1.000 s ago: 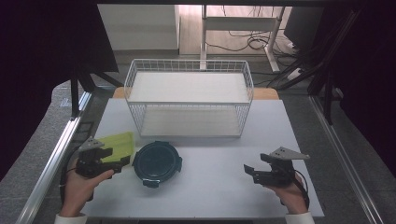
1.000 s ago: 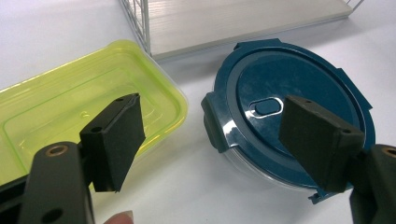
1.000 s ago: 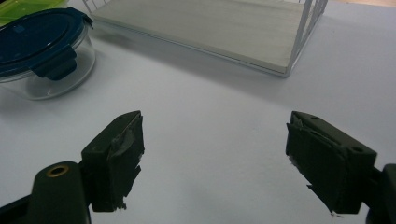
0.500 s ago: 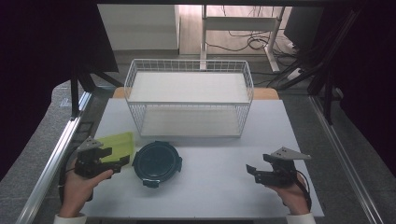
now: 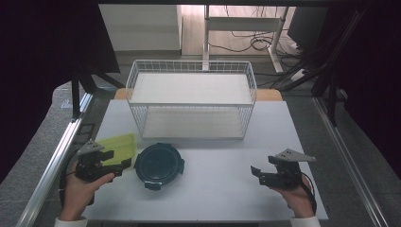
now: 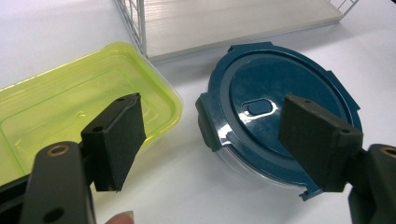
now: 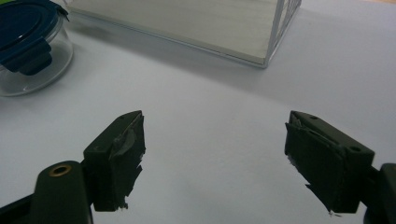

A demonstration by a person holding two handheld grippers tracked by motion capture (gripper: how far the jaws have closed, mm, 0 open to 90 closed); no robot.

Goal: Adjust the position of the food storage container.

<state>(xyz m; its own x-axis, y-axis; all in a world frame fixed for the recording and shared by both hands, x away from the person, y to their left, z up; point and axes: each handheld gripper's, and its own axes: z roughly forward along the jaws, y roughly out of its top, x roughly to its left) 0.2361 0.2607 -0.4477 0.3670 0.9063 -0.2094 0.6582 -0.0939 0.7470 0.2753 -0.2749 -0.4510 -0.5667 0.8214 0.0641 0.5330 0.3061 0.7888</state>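
light: bright, even on table (image 5: pixel 213 165) | surroundings: dark | shadows: soft | blur: slight

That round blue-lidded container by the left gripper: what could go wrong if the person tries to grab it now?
The left gripper is open above the gap between the round container and the yellow-green box. Closing there might catch the box's rim instead, or nudge both.

The container's clear body looks smooth, so it could slip from the pads.

The wire basket stands close behind; a lift might knock its front wall.
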